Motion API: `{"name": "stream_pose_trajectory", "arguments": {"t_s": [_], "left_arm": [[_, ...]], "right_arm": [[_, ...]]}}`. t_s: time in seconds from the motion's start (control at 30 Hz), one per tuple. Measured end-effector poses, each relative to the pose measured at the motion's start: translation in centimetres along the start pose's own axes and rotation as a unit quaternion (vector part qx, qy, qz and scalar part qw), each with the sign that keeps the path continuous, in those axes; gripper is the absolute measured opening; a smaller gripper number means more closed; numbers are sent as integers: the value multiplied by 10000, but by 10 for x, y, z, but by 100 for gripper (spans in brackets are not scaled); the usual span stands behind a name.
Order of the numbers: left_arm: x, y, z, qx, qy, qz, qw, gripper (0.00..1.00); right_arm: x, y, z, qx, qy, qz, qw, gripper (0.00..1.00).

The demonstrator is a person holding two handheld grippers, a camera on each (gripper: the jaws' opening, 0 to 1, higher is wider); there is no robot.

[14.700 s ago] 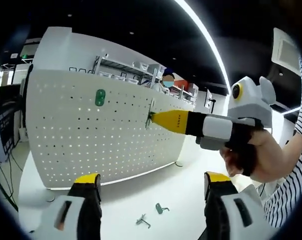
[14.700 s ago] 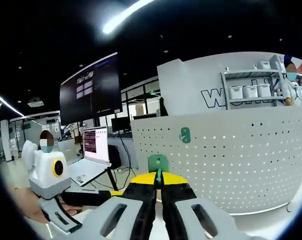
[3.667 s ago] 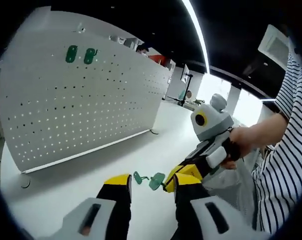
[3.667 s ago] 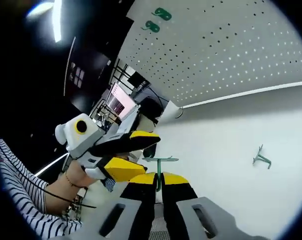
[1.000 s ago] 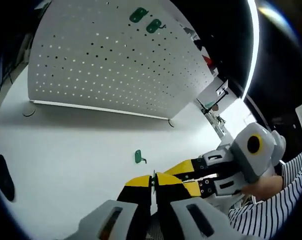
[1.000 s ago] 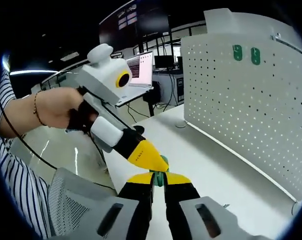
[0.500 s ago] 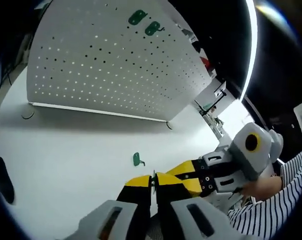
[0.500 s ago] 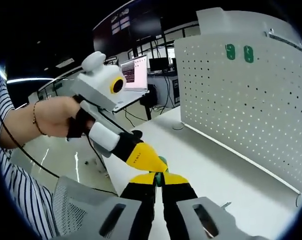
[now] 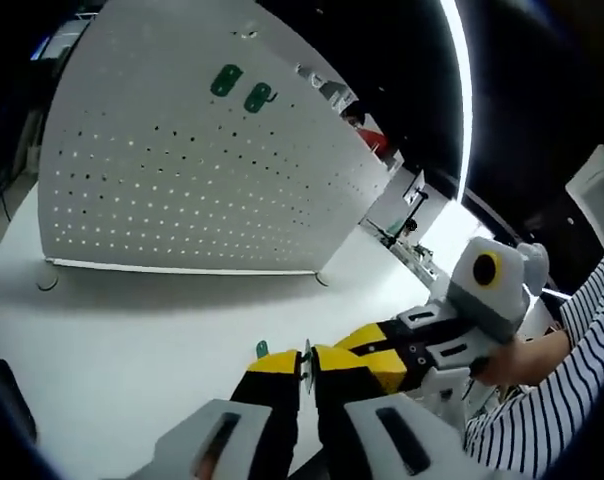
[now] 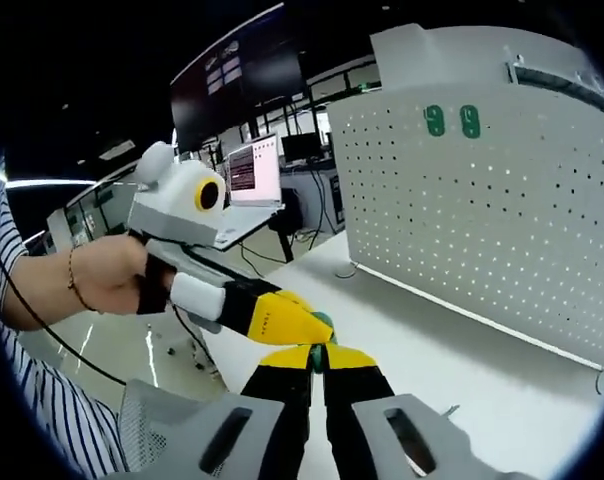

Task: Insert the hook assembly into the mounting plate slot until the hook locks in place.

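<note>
My left gripper (image 9: 304, 362) is shut on a thin green piece seen edge-on, which looks like the mounting plate (image 10: 324, 321). My right gripper (image 10: 317, 358) is shut on the green hook assembly (image 10: 317, 352) and meets the left gripper (image 10: 282, 322) tip to tip. In the left gripper view, the right gripper (image 9: 377, 360) comes in from the right, pressed against my jaws. How the two green parts join is hidden between the tips.
A white pegboard (image 9: 182, 170) stands on the white table (image 9: 112, 330), with two green plates (image 9: 240, 88) mounted near its top, also in the right gripper view as green plates (image 10: 452, 121). Loose hooks lie on the table: a green hook (image 9: 262, 349) and a grey hook (image 10: 450, 408). A hand (image 10: 97, 275) and a striped sleeve (image 9: 582, 360) are close.
Both cameras have tilted, so the pegboard sits differently in each view. The grippers stay shut and tip to tip, with the green parts held between them.
</note>
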State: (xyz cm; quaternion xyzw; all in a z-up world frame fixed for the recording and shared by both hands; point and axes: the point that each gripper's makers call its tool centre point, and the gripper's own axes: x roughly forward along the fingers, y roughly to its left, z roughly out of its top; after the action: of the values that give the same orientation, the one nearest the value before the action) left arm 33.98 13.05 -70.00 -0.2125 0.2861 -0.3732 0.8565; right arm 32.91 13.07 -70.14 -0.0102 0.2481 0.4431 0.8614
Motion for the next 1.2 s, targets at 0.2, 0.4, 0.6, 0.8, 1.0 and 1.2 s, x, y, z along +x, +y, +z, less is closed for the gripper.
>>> {"name": "stream_pose_trajectory", "arguments": {"t_s": [0.2,0.4,0.6,0.8,1.0,1.2], "left_arm": [[-8,-1,7,513,-96,31,9986,17],[-17,-4,13,1343,-150,-2,9908,26],[-21,-2,17,1284,-231,-57,9914,45],[-26,-8,10,1306,-204,-71,9912,61],[-29,-17,9,1020,-364,-74,9941,73],[-25,-25,16,1094,-540,75,9925,92]], "right_arm": [[-3,-1,3,-5,-53,-121,9999,0],[-4,3,6,92,-117,-141,9998,0],[-6,2,10,102,-163,-200,9996,0],[-8,3,17,87,-230,-156,9996,0],[-12,4,32,257,-466,-107,9985,0],[-11,3,42,-13,-508,-79,9987,0]]}}
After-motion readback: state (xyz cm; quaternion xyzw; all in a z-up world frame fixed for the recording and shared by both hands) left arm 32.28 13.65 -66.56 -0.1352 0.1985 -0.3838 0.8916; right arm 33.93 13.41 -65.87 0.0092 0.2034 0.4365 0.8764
